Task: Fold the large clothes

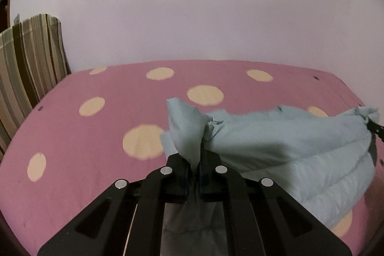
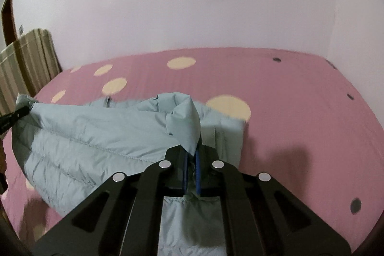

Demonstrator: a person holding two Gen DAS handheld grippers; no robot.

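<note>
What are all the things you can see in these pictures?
puffy jacket: one, pale blue, held up over the bed between both grippers
bed cover: one, pink with cream spots, under the jacket
striped cloth: one, brown, green and beige, left of the bed by the wall
wall: pale, plain, behind the bed
left gripper: one, black, shut on a jacket edge
right gripper: one, black with blue pads, shut on a jacket edge
</note>
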